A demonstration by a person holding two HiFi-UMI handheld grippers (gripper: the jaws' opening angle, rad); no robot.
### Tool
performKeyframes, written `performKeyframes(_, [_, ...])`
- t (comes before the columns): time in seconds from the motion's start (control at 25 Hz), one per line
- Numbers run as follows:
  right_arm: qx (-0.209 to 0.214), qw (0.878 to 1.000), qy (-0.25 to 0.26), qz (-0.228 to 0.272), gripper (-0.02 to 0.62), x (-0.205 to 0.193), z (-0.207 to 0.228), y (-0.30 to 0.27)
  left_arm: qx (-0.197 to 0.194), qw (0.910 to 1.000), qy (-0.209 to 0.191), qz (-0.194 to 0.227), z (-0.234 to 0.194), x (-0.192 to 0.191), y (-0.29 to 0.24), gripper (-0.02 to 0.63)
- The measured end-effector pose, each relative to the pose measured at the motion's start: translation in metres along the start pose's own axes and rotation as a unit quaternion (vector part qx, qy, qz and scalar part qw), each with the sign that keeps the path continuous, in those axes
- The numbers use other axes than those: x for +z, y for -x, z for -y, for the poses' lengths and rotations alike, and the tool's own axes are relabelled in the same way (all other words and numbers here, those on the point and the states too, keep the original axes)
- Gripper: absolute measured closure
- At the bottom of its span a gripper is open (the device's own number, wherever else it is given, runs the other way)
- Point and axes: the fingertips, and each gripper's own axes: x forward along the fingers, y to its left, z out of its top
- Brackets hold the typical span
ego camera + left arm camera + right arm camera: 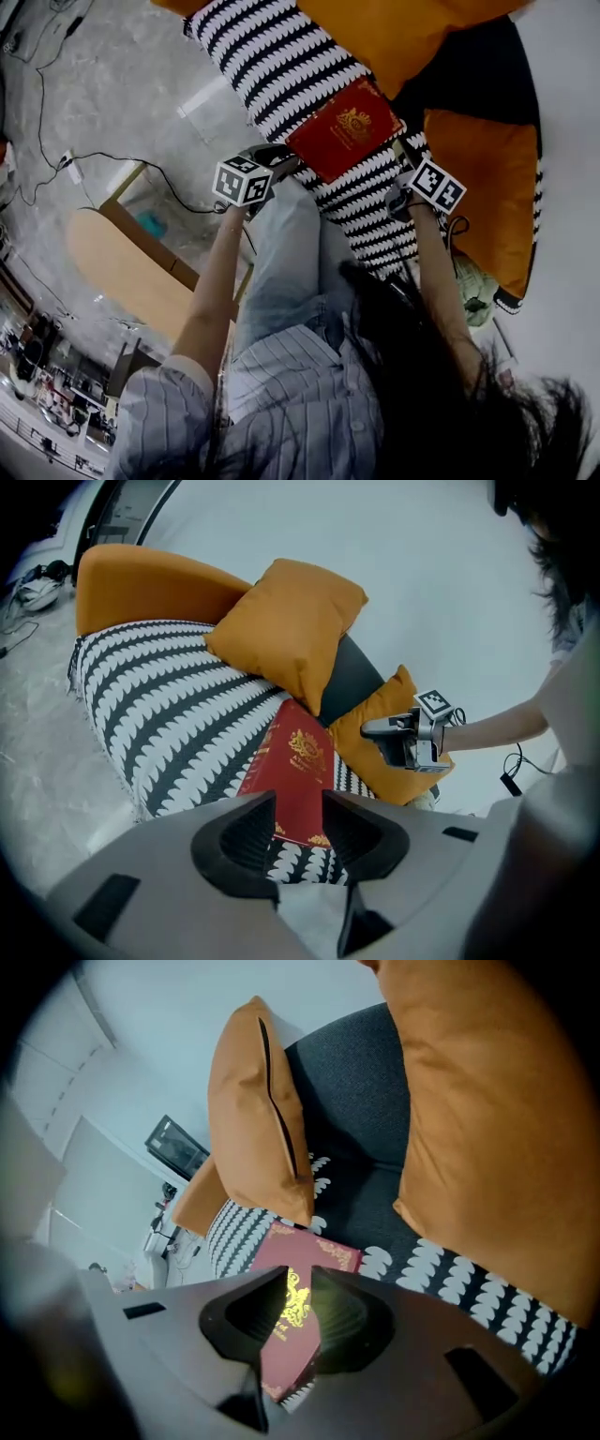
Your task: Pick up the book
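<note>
I am holding my left claw [299,799] spread and empty; the red book [298,752] is lying at twelve o'clock beyond it. My right claw [299,1274] is hovering pressed together, empty.

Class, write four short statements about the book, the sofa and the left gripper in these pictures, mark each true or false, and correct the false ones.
1. The red book lies on the black-and-white patterned seat. True.
2. The left gripper is clamped on the book. False: its jaws stand apart with nothing clamped between them; the book lies ahead of them.
3. An orange cushion rests on the sofa just behind the book. True.
4. The book lies open. False: it is closed, its cover with the gold emblem facing up.
</note>
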Motion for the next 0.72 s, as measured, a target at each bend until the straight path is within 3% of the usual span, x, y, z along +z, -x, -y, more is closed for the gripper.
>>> performKeyframes(0.12, [-0.011,1.000,0.006,-0.026,0.428,0.001,0.007,-0.002,0.004,0.9995,0.028,-0.017,-0.010,-0.004,0.000,0.448])
performKeyframes(0.28, [-0.014,0.998,0.010,-0.052,0.367,0.016,0.002,0.001,-0.003,0.9960,0.083,-0.032,-0.018,-0.001,0.000,0.355])
performKeyframes(0.48, [0.007,0.995,0.015,-0.094,0.330,-0.007,0.013,-0.042,-0.017,0.9921,0.112,-0.053,-0.051,-0.023,-0.027,0.293])
performKeyframes(0.72, [0.003,0.991,0.001,-0.131,0.314,-0.008,-0.002,-0.044,-0.023,0.9823,0.175,-0.062,-0.047,-0.026,-0.026,0.281])
